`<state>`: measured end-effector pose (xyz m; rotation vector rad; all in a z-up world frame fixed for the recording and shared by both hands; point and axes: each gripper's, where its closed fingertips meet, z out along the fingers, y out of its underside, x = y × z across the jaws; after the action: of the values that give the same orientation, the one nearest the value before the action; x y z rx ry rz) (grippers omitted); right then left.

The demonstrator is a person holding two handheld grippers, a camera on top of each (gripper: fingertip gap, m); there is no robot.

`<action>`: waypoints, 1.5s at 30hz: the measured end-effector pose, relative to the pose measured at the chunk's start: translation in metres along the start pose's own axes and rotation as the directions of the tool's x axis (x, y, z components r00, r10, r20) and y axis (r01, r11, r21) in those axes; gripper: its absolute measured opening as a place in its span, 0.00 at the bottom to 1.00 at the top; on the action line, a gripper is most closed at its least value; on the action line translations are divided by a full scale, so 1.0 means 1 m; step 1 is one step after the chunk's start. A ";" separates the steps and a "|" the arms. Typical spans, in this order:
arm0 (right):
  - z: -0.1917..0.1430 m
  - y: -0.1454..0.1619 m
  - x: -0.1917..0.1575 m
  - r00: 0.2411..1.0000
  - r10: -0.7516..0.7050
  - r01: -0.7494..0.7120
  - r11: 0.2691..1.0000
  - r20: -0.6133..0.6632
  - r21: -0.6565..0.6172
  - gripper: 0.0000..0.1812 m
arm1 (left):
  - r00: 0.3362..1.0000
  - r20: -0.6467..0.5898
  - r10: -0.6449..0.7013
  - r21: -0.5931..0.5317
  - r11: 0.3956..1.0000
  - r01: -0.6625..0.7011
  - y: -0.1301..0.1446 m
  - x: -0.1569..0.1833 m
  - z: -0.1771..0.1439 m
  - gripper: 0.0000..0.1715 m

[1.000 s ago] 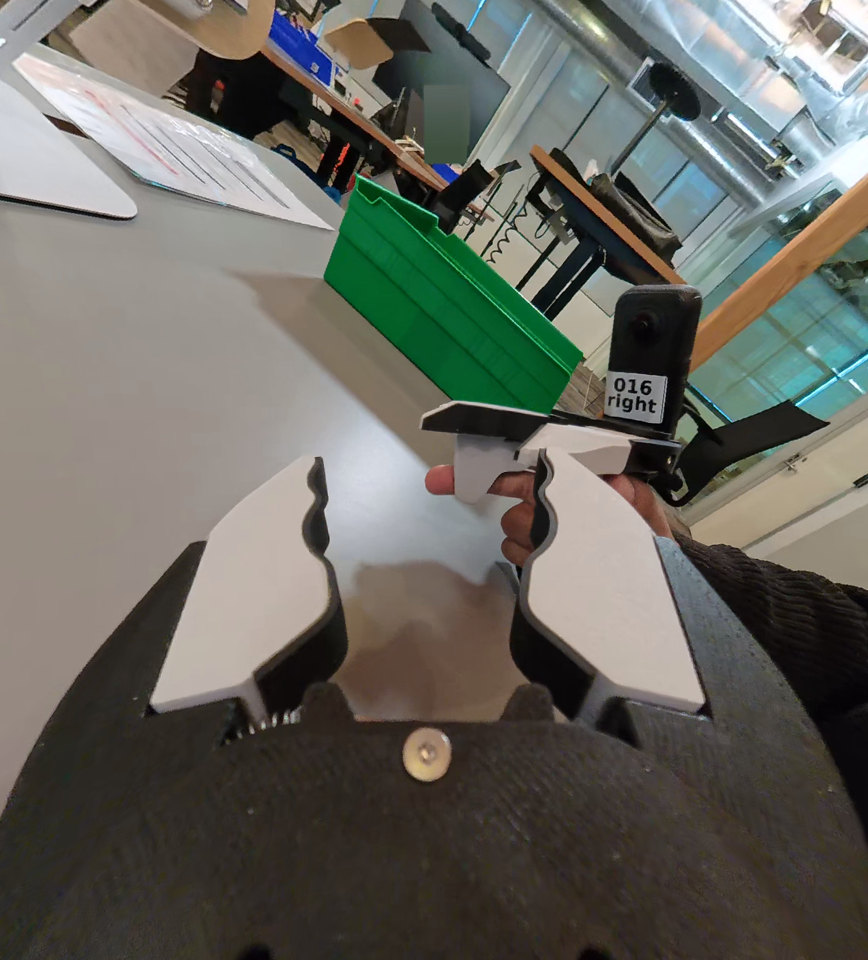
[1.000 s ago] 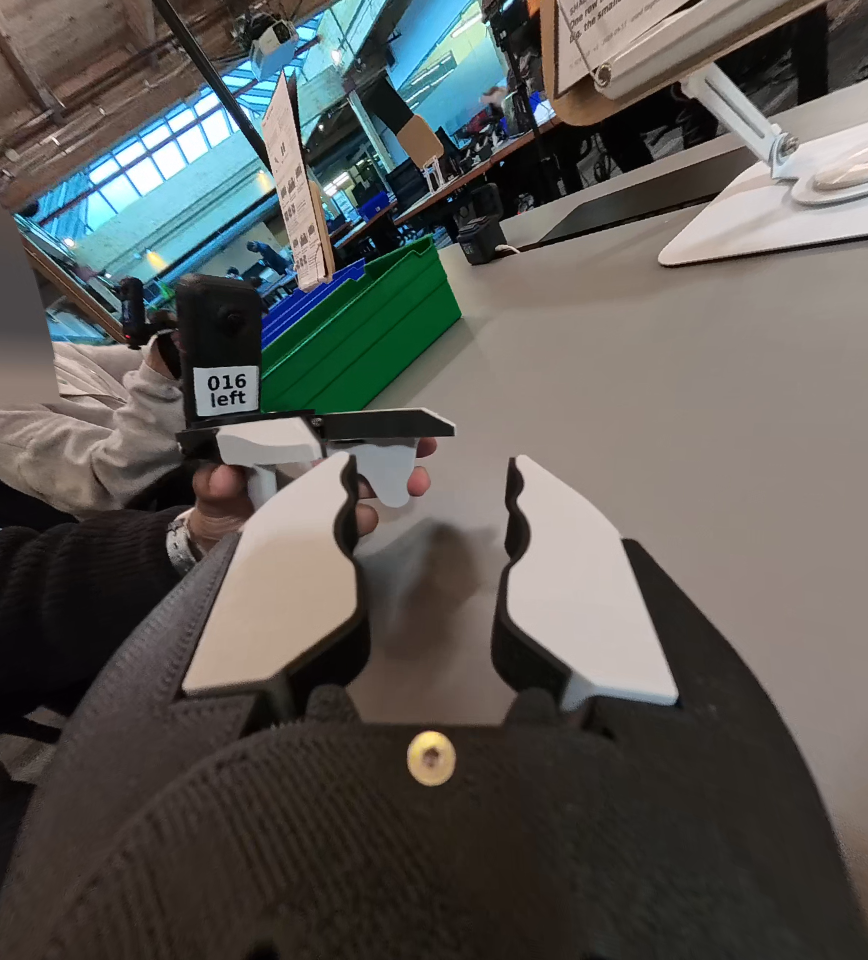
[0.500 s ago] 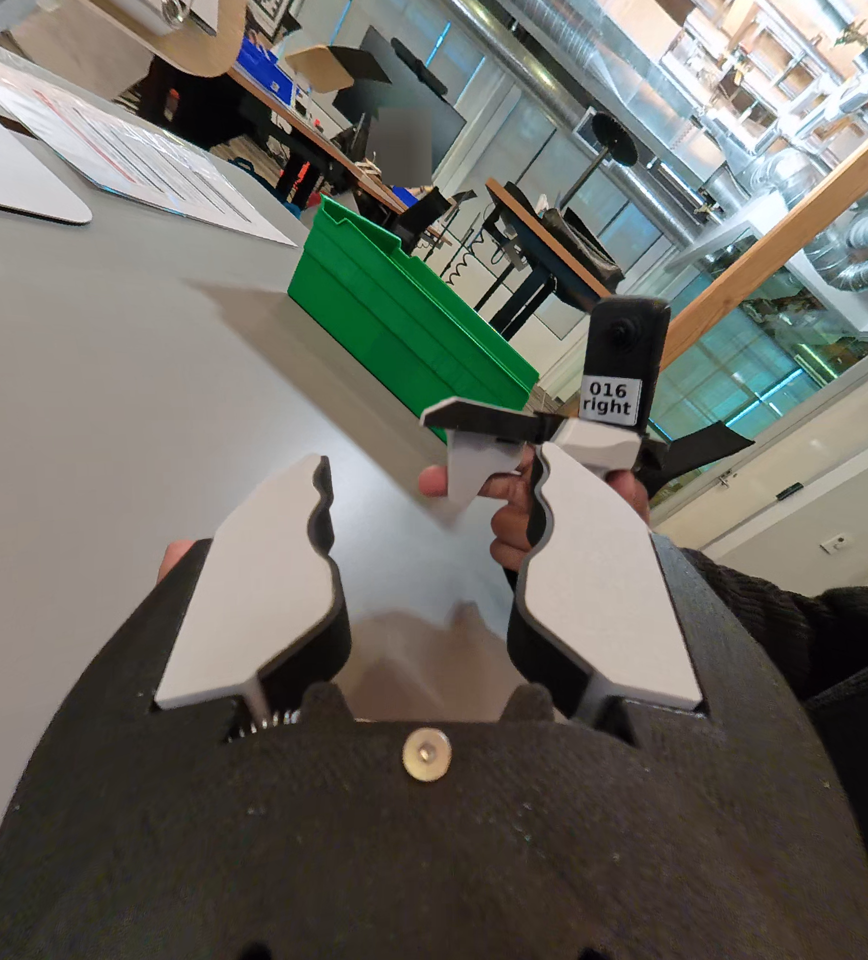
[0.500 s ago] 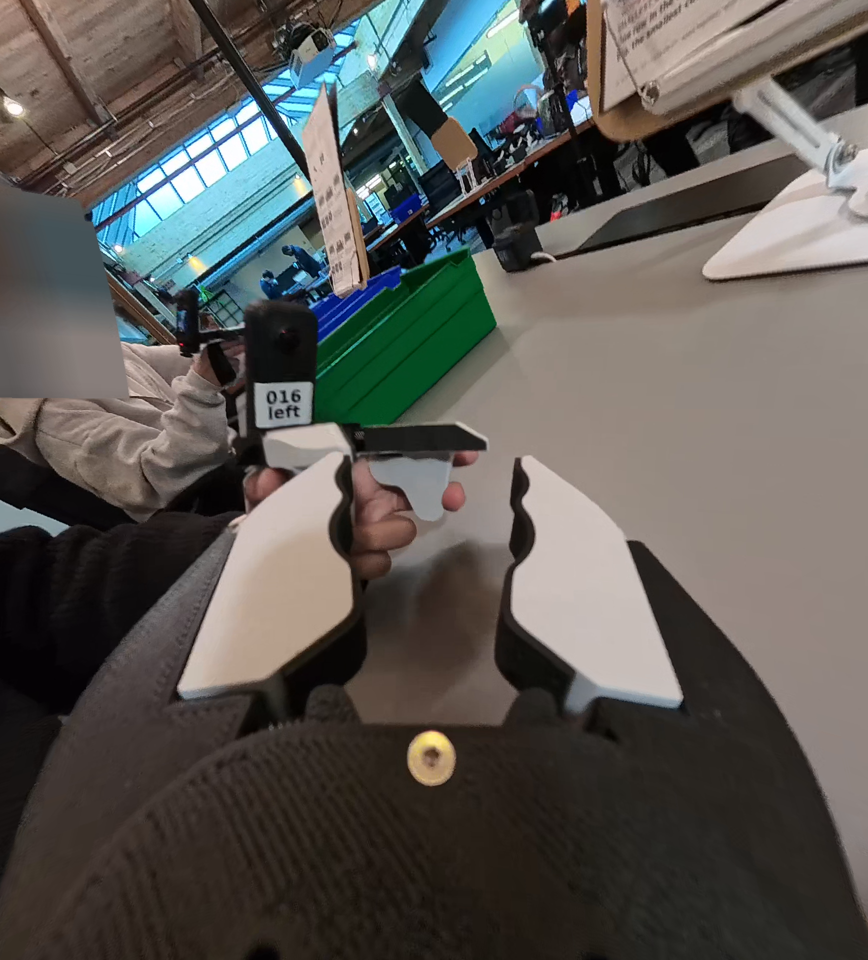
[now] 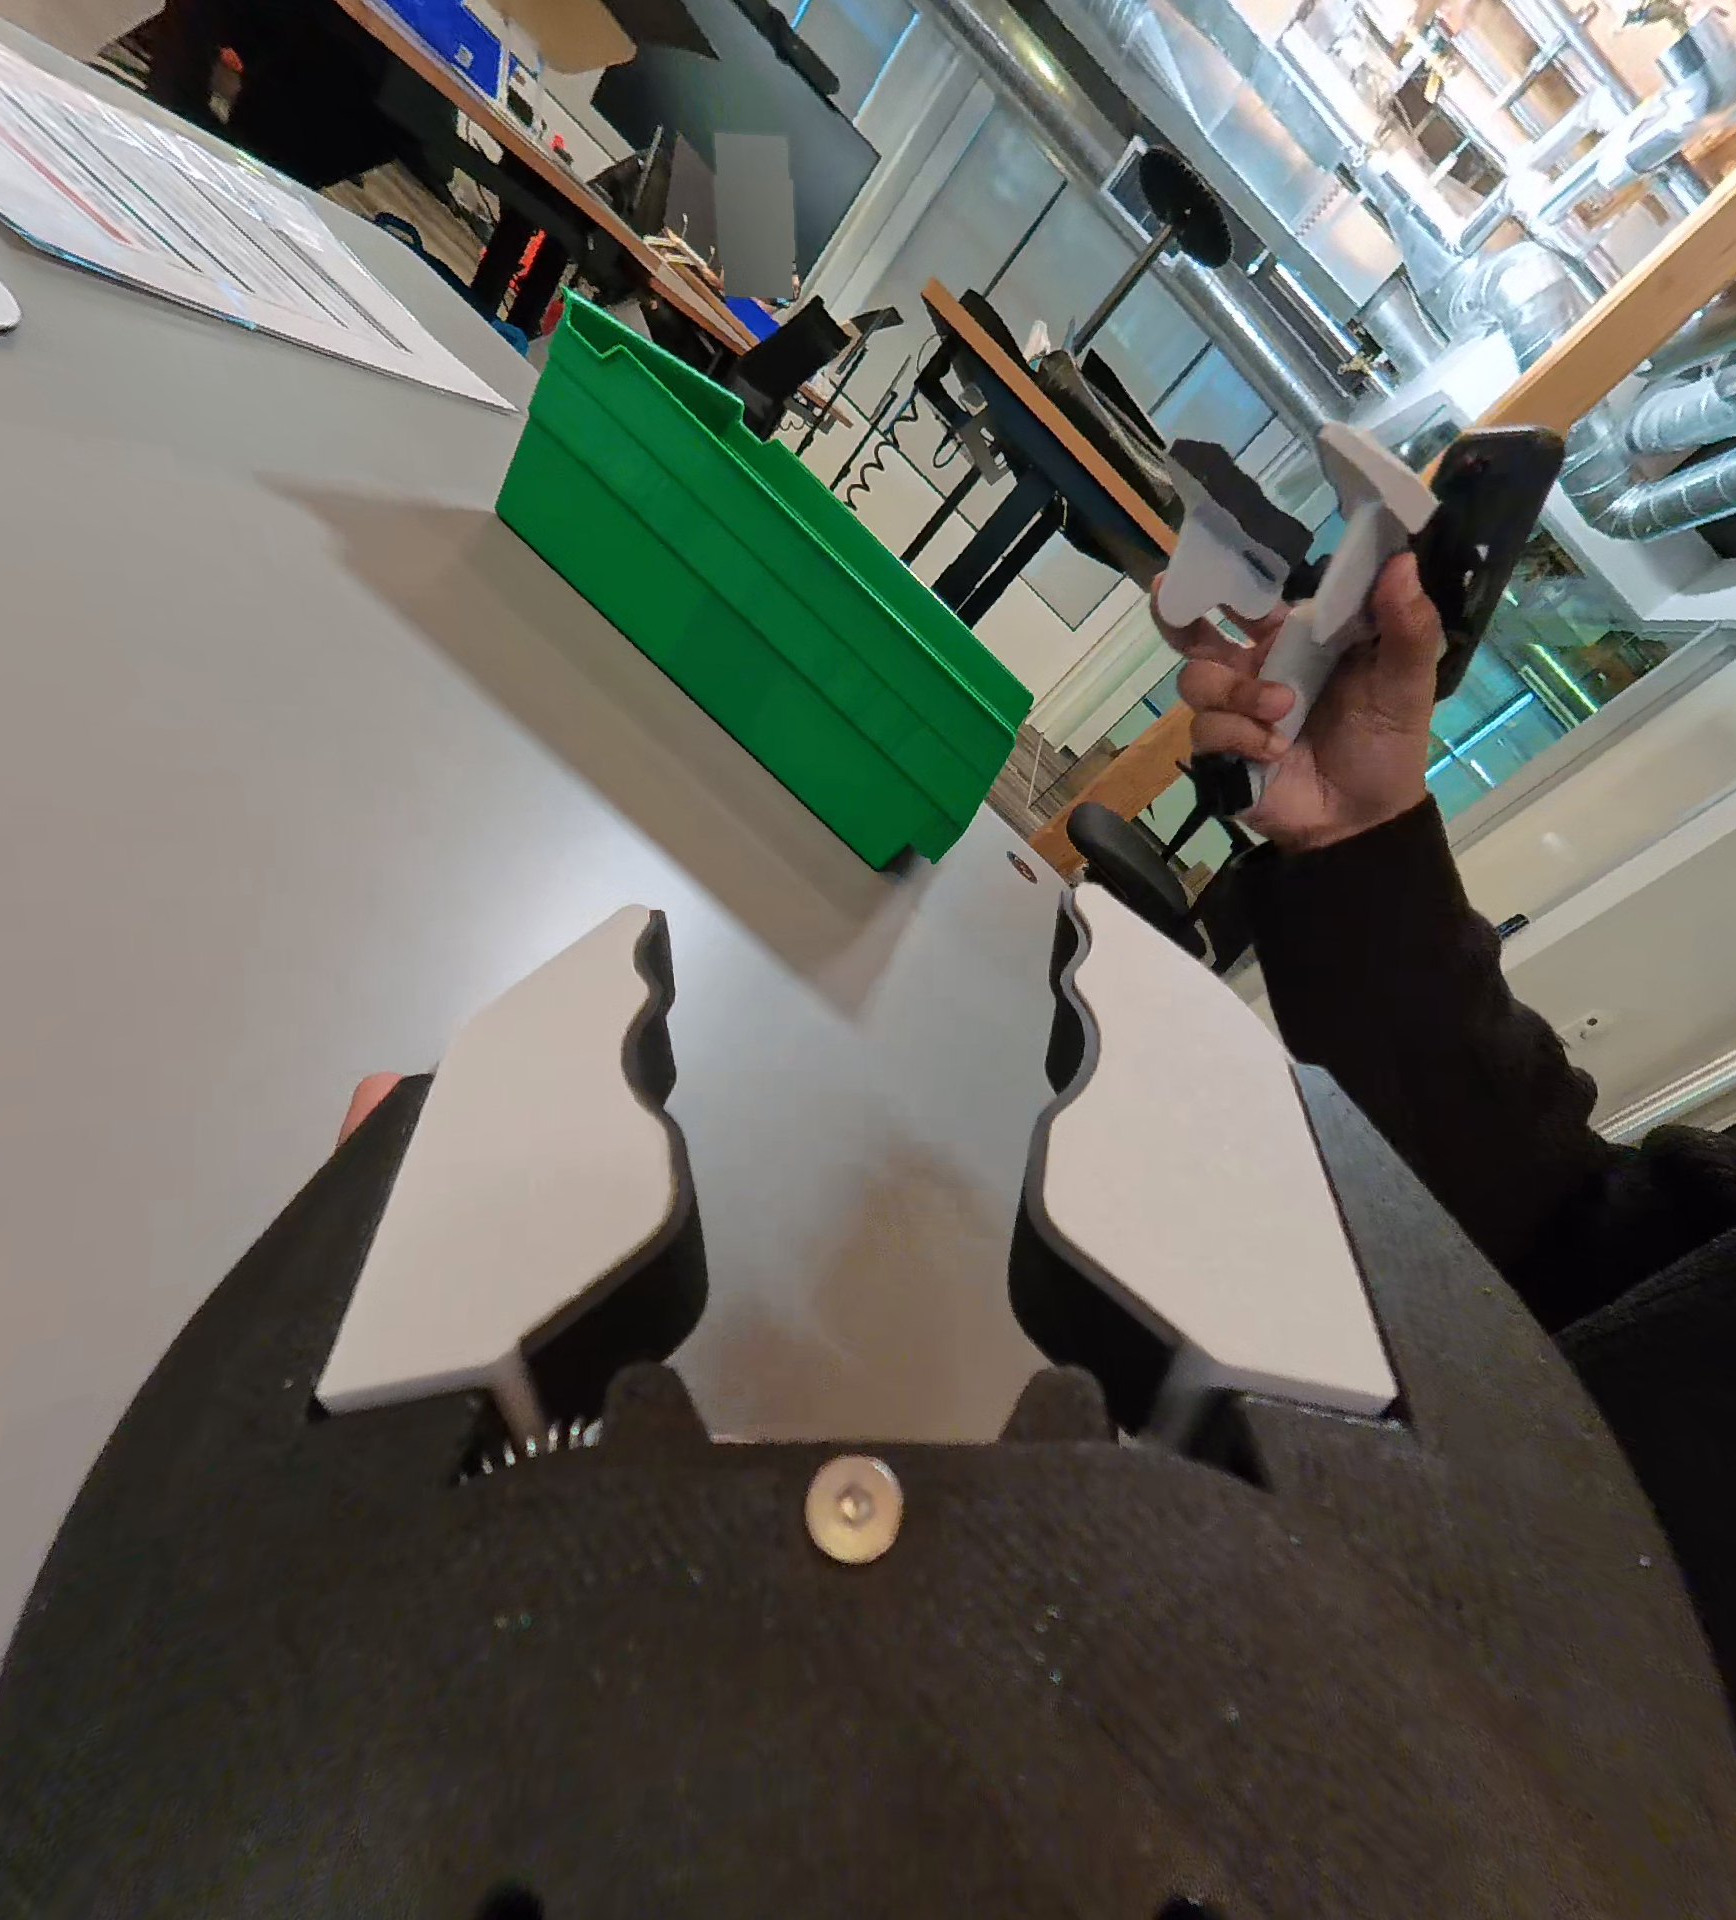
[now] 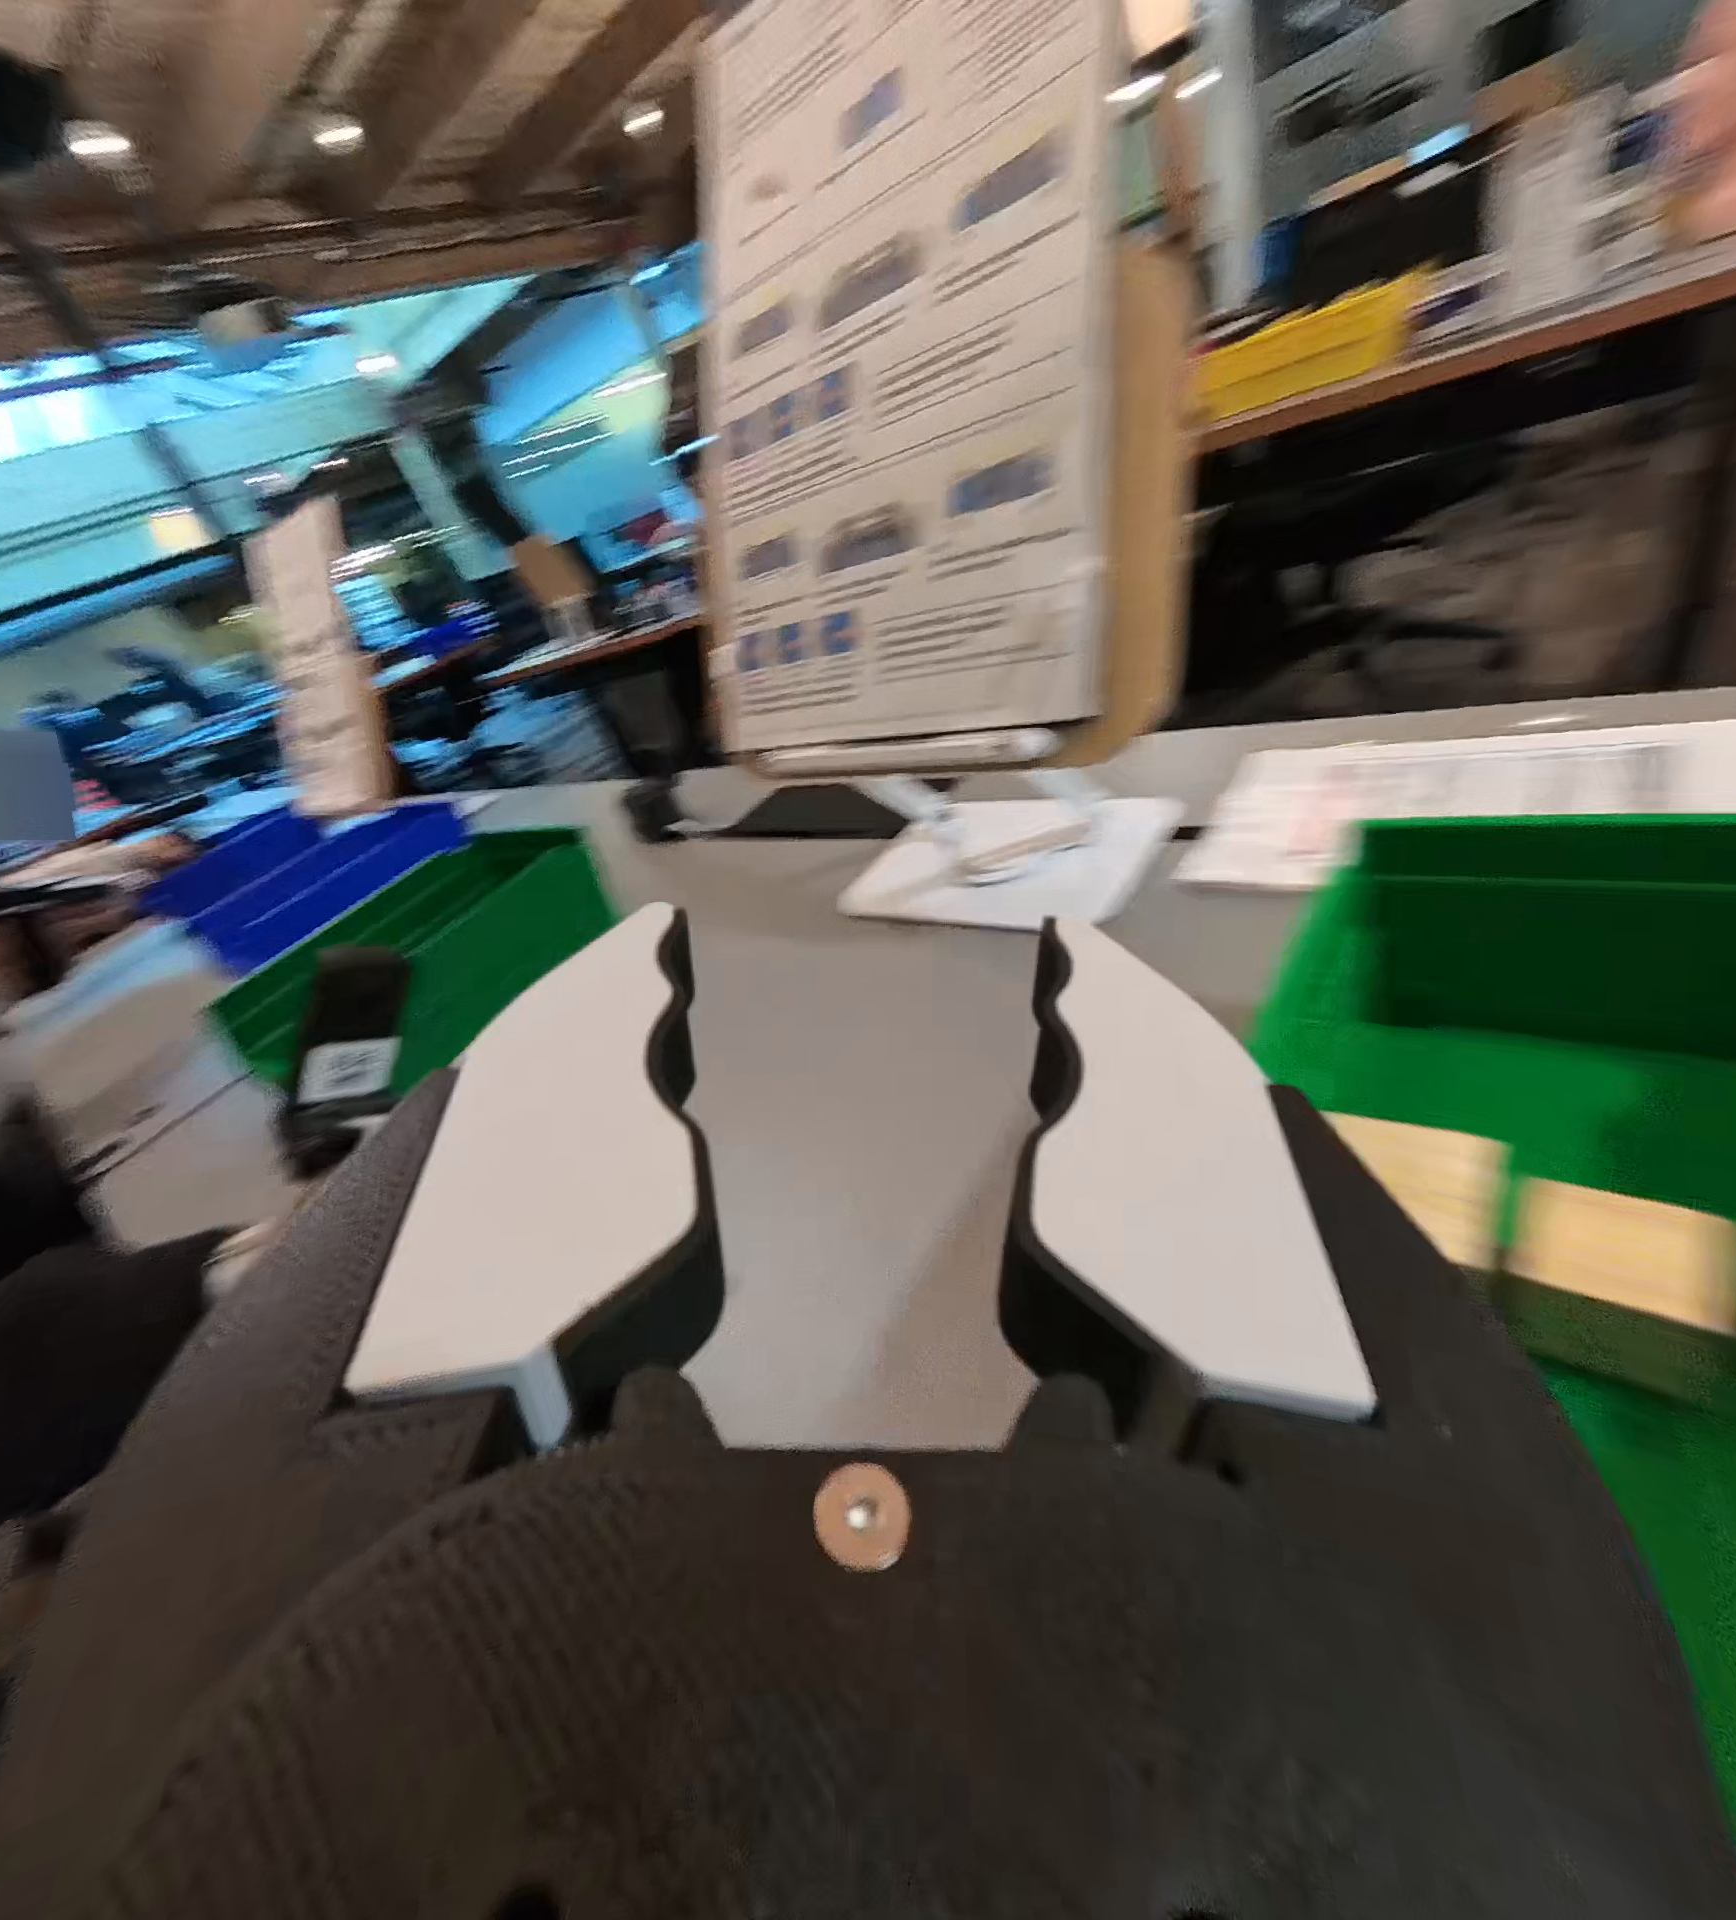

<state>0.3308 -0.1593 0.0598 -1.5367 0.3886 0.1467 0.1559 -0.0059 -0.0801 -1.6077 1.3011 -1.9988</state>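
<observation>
Right hand-held gripper [image 6: 859, 935] now raised beside green bin [image 6: 1570, 997], both grippers' jaws spread, empty.

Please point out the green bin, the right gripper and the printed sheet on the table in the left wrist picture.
green bin [image 5: 739, 613], left wrist view, on its long side wall.
right gripper [image 5: 1290, 520], left wrist view, between its fingers.
printed sheet [image 5: 168, 223], left wrist view, on its middle.

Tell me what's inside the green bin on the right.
The green bin holds pale, tan box-like items, blurred. The right tongs hide its near-left corner; nothing else can be made out.
</observation>
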 end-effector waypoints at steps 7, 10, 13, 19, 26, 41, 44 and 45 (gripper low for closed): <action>-0.103 0.009 0.155 0.863 0.064 -0.030 0.997 -0.501 0.075 0.43 | 1.000 -0.003 -0.011 -0.020 1.000 0.011 0.004 -0.001 0.002 0.41; -0.131 0.031 0.196 0.796 0.171 -0.091 0.982 -0.581 0.164 0.45 | 1.000 -0.004 -0.008 -0.025 1.000 0.008 0.005 0.001 0.003 0.41; -0.141 0.049 0.215 0.764 0.186 -0.113 0.981 -0.618 0.155 0.44 | 1.000 0.001 0.007 -0.037 0.999 -0.007 0.007 0.000 0.004 0.40; -0.132 0.079 0.227 0.754 0.131 -0.144 0.989 -0.644 0.032 0.41 | 1.000 -0.002 -0.015 -0.048 0.999 0.015 0.011 -0.002 0.005 0.40; -0.123 0.099 0.233 0.744 0.128 -0.188 0.982 -0.656 -0.022 0.33 | 0.998 0.004 -0.069 -0.027 0.997 0.069 0.007 -0.008 0.003 0.39; -0.131 0.093 0.236 0.698 -0.099 -0.004 0.990 -0.709 -0.142 0.04 | 0.997 0.024 -0.067 -0.032 0.997 0.068 0.010 -0.011 0.004 0.38; -0.130 0.093 0.235 0.714 -0.082 -0.017 0.991 -0.696 -0.134 0.03 | 0.997 0.022 -0.074 -0.036 0.997 0.075 0.011 -0.011 0.004 0.38; -0.130 0.093 0.234 0.716 -0.079 -0.019 0.991 -0.693 -0.132 0.03 | 0.997 0.021 -0.075 -0.039 0.996 0.076 0.011 -0.011 0.004 0.38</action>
<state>0.4978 -0.3188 -0.1049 -1.6905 0.9733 -0.4733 0.1600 -0.0067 -0.0961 -1.7144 1.2999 -2.0077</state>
